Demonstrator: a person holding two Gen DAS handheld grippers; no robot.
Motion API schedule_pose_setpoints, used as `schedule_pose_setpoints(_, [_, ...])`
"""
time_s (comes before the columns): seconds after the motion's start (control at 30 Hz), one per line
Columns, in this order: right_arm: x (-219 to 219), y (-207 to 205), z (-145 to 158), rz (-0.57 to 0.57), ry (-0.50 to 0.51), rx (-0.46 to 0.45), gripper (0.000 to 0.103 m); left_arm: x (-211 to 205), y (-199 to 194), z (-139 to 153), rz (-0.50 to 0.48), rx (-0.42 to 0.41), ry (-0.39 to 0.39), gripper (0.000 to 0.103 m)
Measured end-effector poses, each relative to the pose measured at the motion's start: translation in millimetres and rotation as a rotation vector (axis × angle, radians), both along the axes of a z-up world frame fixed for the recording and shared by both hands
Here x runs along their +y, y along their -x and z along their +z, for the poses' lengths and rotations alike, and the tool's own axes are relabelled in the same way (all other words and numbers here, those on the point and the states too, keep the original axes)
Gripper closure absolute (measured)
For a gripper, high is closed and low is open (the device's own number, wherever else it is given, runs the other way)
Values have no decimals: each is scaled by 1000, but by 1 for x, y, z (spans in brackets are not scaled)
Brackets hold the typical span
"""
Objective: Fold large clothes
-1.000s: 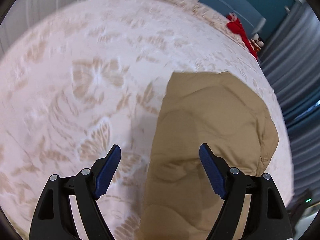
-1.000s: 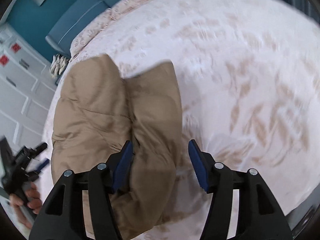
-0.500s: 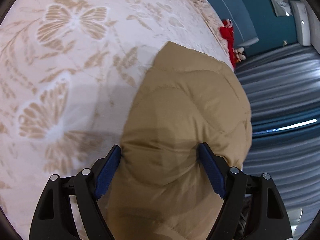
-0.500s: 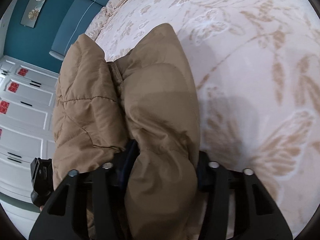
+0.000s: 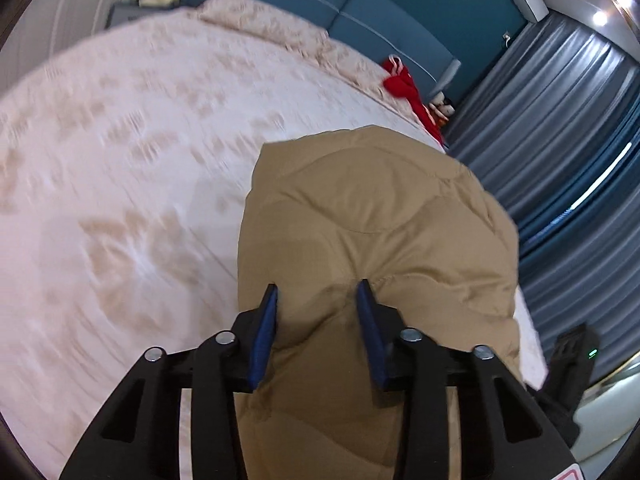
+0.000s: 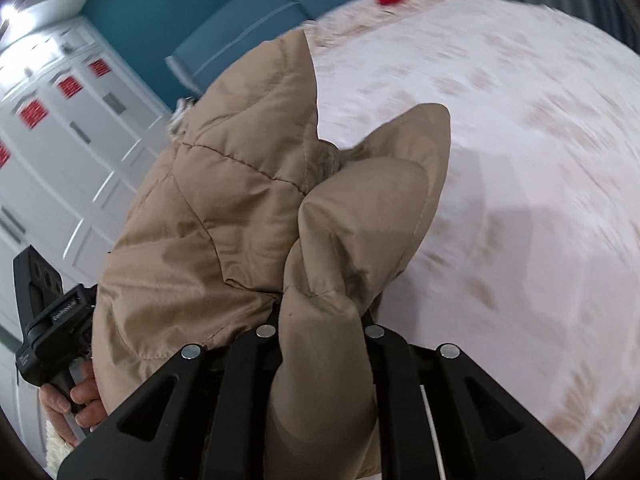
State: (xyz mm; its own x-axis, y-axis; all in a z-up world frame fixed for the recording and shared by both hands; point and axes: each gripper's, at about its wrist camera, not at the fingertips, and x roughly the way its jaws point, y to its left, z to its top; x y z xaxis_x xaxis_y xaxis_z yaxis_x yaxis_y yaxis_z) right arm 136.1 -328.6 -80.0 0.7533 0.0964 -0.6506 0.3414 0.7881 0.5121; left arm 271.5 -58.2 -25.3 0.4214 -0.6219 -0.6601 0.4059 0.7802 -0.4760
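Observation:
A tan quilted puffer jacket is bunched up and held off the bed. My left gripper is shut on a thick fold of the jacket, its blue pads pressed into the padding. In the right wrist view the jacket bulges over the fingers. My right gripper is shut on another bunched fold of it, and the fabric hides its pads. The left gripper's body and the hand holding it show at the lower left of that view.
The bed has a white cover with a tan butterfly pattern, also in the right wrist view. A red garment lies by the blue headboard. Grey curtains hang on the right. White wardrobe doors stand at the left.
Both grippers have closed on the jacket and lifted it off the bed. The views have swung up toward the headboard.

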Motion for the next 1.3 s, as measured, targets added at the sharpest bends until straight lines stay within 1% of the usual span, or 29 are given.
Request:
schedule_pose_setpoints(0.03, [8,-16,3,18,15,-8,92,2,-6,1,7,-16,-19,78])
schedule_pose_setpoints(0.07, [16,-28,6,38,29,-15,92,7,-14,1,15,-32,-43,79])
schedule_pose_setpoints(0.1, [28,-48,7,67,47,-18,92,14,-22,-2,19,-39,-56,88])
schedule_pose_setpoints(0.13, [33,-60,8,81,50,-20,92,18,-28,-5,-4,-30,-33,103])
schedule_pose_setpoints(0.17, [44,-77,5,113,42,-25,92,23,-36,-10,-12,-4,-15,103])
schedule_pose_setpoints(0.2, [52,-84,3,134,43,-23,92,25,-40,-14,-5,6,-26,103])
schedule_pose_setpoints(0.27, [69,-108,-4,158,96,18,92,26,-46,-17,33,-32,-133,103])
schedule_pose_setpoints(0.3, [75,-118,-11,146,129,57,92,27,-45,-17,36,-36,-145,103])
schedule_pose_setpoints(0.33, [73,-122,-18,133,119,71,92,31,-45,-16,43,-22,-138,103])
schedule_pose_setpoints(0.37, [68,-119,-24,123,104,78,92,34,-44,-15,50,-7,-130,103])
schedule_pose_setpoints(0.43, [56,-108,-35,100,68,87,92,39,-41,-14,74,10,-141,103])
schedule_pose_setpoints(0.5, [43,-94,-40,77,69,106,92,45,-34,-13,100,17,-163,103])
schedule_pose_setpoints(0.57, [28,-77,-48,53,59,129,91,49,-27,-16,104,36,-172,102])
schedule_pose_setpoints(0.67, [3,-55,-68,11,-28,165,90,52,-7,-29,73,111,-168,99])
schedule_pose_setpoints(0.73, [-4,-50,-74,7,-48,171,89,50,12,-36,46,133,-182,97])
schedule_pose_setpoints(0.8, [-8,-51,-78,12,-65,170,89,49,34,-39,32,111,-221,97])
schedule_pose_setpoints(0.87, [-7,-53,-78,14,-60,175,88,48,51,-40,11,95,-261,96])
schedule_pose_setpoints(0.93, [-6,-52,-79,18,-45,182,88,49,64,-45,-21,109,-274,94])
schedule_pose_setpoints(1.0, [-5,-54,-79,21,-43,185,88,46,70,-52,-66,142,-275,94])
schedule_pose_setpoints(1.03, [-5,-55,-79,23,-42,187,88,43,73,-54,-95,144,-284,94])
schedule_pose_setpoints(1.1, [-6,-61,-80,23,-38,192,88,35,77,-56,-117,108,-323,94])
schedule_pose_setpoints(1.13, [-5,-63,-80,23,-34,195,87,30,78,-58,-123,103,-334,94])
schedule_pose_setpoints(1.17, [-3,-66,-80,22,-29,197,87,27,76,-61,-130,108,-337,94])
schedule_pose_setpoints(1.23, [-3,-75,-81,21,-20,201,87,21,73,-66,-161,143,-328,94])
schedule_pose_setpoints(1.3, [-5,-85,-82,22,-14,203,87,15,75,-64,-180,126,-329,94])
